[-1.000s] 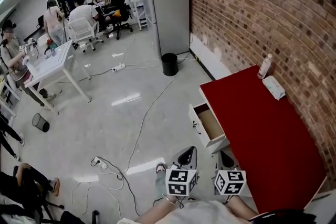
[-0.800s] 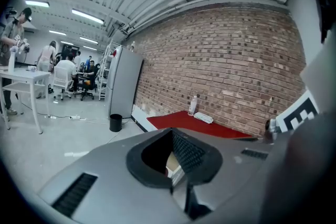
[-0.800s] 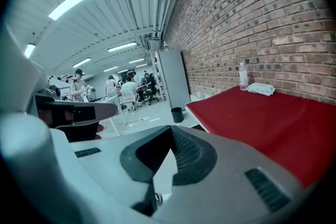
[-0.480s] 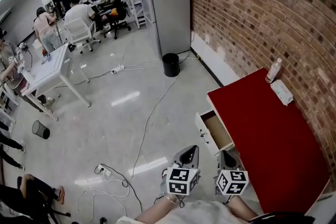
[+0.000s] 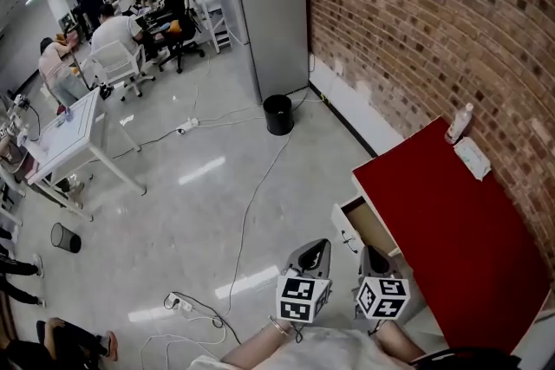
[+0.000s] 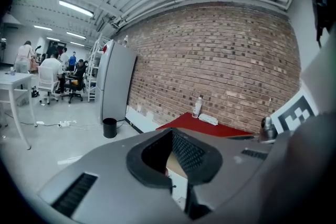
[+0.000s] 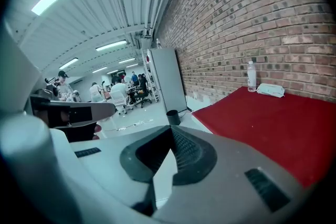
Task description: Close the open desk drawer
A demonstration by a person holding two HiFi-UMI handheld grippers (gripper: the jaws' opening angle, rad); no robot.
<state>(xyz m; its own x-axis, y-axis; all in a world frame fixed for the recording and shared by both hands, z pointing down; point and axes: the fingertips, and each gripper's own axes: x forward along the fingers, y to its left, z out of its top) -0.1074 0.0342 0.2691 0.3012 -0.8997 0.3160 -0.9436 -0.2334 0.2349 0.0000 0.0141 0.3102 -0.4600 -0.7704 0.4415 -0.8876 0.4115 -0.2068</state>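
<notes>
The desk drawer point(image 5: 369, 226) stands pulled out from the left side of the red desk point(image 5: 455, 230), its white front and handle facing the grey floor. The part of the inside that shows is bare tan bottom, and the rest is hidden under the desk top. Both tools are held low in front of the person, short of the drawer and touching nothing. The left gripper point(image 5: 313, 247) has its jaws pressed together with nothing between them. The right gripper point(image 5: 372, 253), just beside it and nearer the desk, is closed and empty as well. In the head view the right one lies just below the drawer front, while the left one is off to the drawer's floor side. At the far end of the desk, against the brick wall point(image 5: 416, 13), a clear bottle point(image 5: 460, 124) stands upright with a white packet point(image 5: 476, 158) lying just beside it. A black bin point(image 5: 278, 113) stands on the floor at the foot of a tall grey cabinet point(image 5: 264, 9); its inside is too dark to read. A cable point(image 5: 251, 204) trails across the floor from near that bin to a power strip point(image 5: 182, 304), well to the left of the drawer. Further left are a white table point(image 5: 65, 139) and a small mesh bin point(image 5: 65, 236), with people seated at the back of the room.
</notes>
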